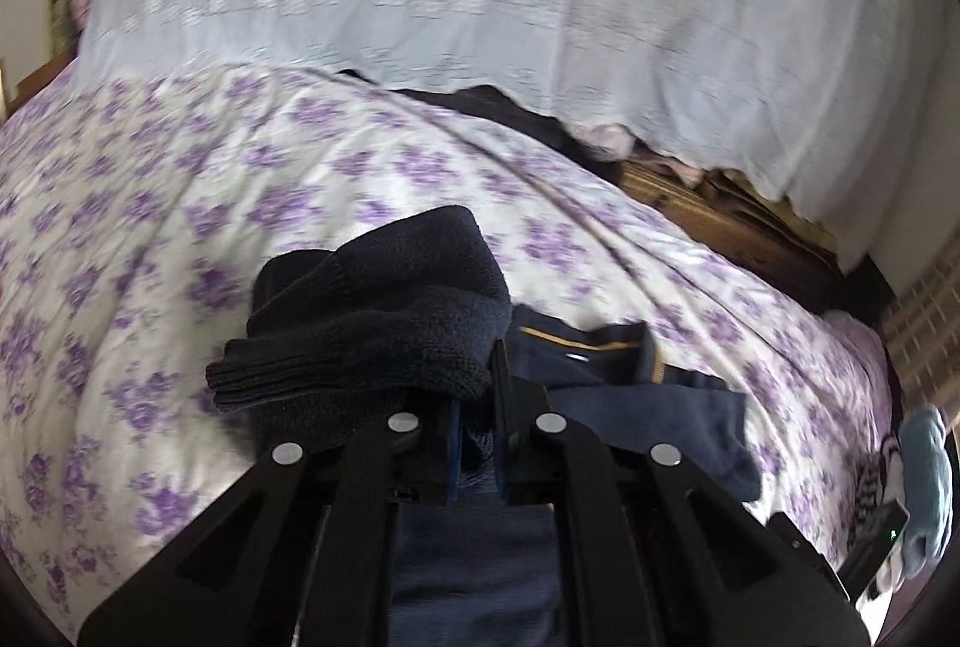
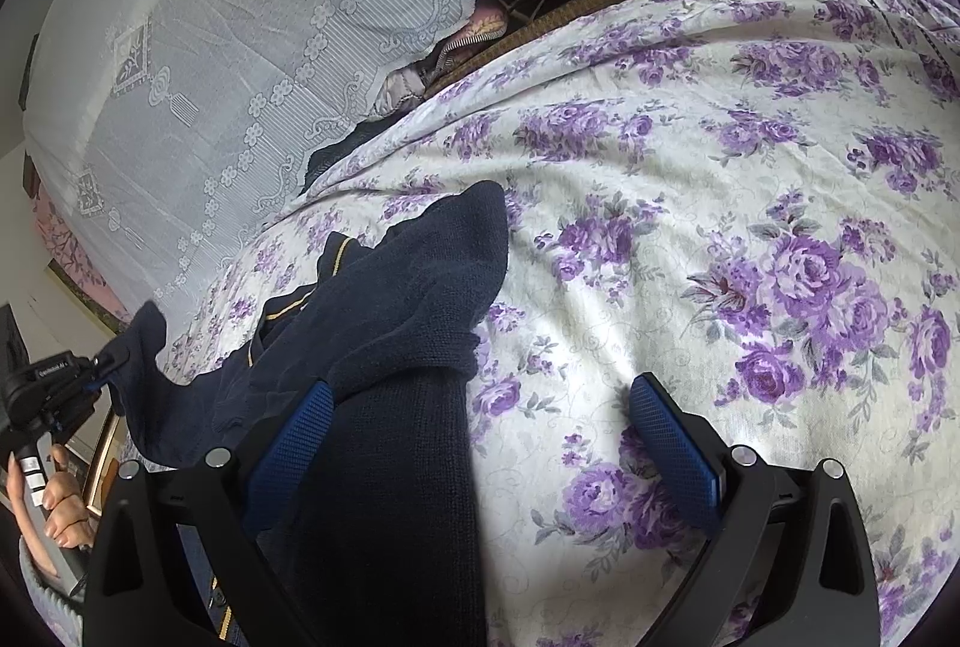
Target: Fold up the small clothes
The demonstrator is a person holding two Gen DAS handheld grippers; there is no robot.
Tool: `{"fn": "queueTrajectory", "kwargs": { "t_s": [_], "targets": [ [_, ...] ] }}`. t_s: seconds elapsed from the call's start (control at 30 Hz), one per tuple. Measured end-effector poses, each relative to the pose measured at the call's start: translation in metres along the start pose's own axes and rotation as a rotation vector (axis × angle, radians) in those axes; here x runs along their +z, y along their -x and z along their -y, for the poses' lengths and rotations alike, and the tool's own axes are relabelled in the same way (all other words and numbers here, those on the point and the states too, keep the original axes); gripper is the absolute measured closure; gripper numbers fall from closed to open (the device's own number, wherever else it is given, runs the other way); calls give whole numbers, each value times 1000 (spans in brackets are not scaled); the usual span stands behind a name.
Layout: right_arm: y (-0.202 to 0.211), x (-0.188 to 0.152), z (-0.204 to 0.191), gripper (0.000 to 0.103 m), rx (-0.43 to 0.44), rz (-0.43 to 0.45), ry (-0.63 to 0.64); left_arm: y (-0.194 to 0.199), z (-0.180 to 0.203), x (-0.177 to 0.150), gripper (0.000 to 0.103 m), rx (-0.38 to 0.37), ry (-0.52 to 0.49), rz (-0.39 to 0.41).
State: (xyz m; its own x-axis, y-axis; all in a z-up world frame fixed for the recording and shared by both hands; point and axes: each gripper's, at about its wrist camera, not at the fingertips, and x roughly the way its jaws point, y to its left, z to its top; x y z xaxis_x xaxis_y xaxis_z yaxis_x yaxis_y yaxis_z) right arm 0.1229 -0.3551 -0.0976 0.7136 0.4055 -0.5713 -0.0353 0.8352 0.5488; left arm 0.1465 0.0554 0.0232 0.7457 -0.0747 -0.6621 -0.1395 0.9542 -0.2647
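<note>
On the floral bedspread [image 2: 690,179], left gripper [image 1: 477,443] pinches navy knitwear [image 2: 414,299] (crumpled); right gripper [image 2: 480,443] agape.

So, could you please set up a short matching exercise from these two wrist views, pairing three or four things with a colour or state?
Things:
1. left gripper
2. right gripper
3. bedsheet
4. lace cloth

Descriptions:
A. white, draped behind the bed
B. jaws wide apart, blue pads showing
C. purple roses on a pale ground
D. clamped on the navy knit garment

Pairs: 1-D, 2-B, 3-C, 4-A
</note>
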Motion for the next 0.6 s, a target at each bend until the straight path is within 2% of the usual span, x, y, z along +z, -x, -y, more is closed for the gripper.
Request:
{"fn": "queueTrajectory", "kwargs": {
  "t_s": [0.27, 0.4, 0.43, 0.47, 0.5, 0.53, 0.6],
  "targets": [
    [0, 0, 1, 3, -1, 0, 0, -27, 65, -27, 96, -28, -145, -39],
    [0, 0, 0, 3, -1, 0, 0, -69, 88, -57, 94, 1, -231, -133],
    [0, 0, 0, 3, -1, 0, 0, -80, 91, -64, 87, 14, -248, -166],
    [0, 0, 0, 3, 0, 0, 0, -91, 95, -73, 69, 31, -266, -201],
    [0, 0, 0, 3, 0, 0, -1, -101, 97, -82, 62, 58, -291, -229],
    [0, 0, 1, 3, 1, 0, -2, -102, 99, -88, 60, 72, -322, -212],
    [0, 0, 0, 3, -1, 0, -1, -90, 110, -96, 34, 125, -413, -161]
  ]
}}
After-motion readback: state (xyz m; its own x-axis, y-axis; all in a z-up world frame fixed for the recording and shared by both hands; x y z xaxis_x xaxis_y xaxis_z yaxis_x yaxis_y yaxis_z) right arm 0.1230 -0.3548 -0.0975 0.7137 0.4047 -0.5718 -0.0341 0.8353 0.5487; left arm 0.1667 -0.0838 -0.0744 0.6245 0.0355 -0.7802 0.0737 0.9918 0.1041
